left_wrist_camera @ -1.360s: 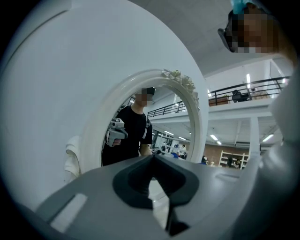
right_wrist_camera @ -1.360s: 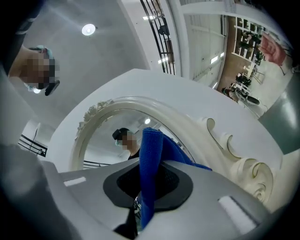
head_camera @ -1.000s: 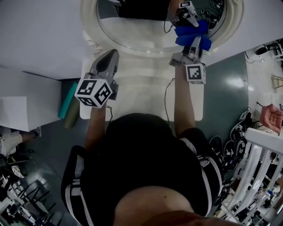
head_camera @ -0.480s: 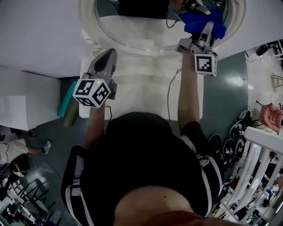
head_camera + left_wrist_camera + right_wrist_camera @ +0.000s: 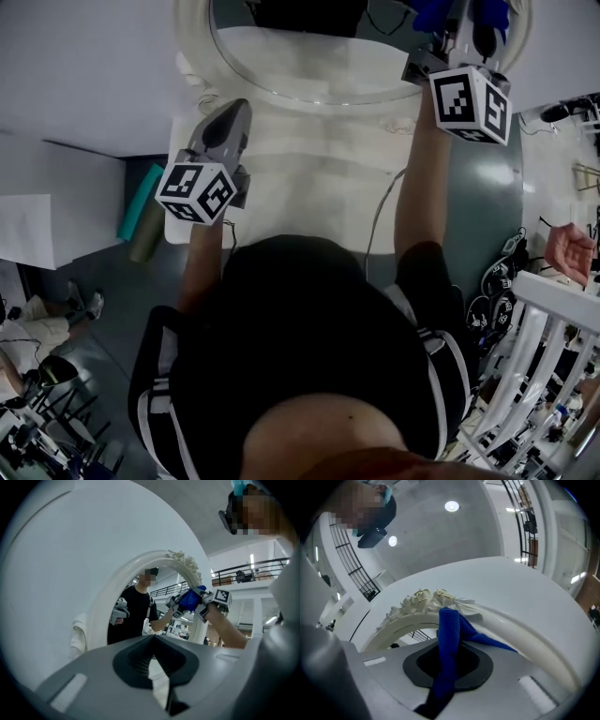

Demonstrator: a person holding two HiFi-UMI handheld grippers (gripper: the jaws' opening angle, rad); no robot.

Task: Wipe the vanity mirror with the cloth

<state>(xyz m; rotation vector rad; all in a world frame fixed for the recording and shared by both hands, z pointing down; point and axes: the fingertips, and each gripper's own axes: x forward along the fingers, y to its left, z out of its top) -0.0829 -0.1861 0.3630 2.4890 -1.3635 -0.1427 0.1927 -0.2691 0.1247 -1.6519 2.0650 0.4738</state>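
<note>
two grippers are showing in the head view: left gripper [image 5: 228,120] idling mid-left, right gripper [image 5: 459,23] holding the cloth [image 5: 433,13] against the mirror [image 5: 309,56], top right. left gripper view: jaws are sitting together, empty. right gripper view: jaws are clamping the cloth; wiping seems partway.

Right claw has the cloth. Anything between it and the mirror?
Nothing visible. The right claw is shut on the blue cloth, whose free end sits right at the white frame of the mirror, beside the floral crest.
</note>
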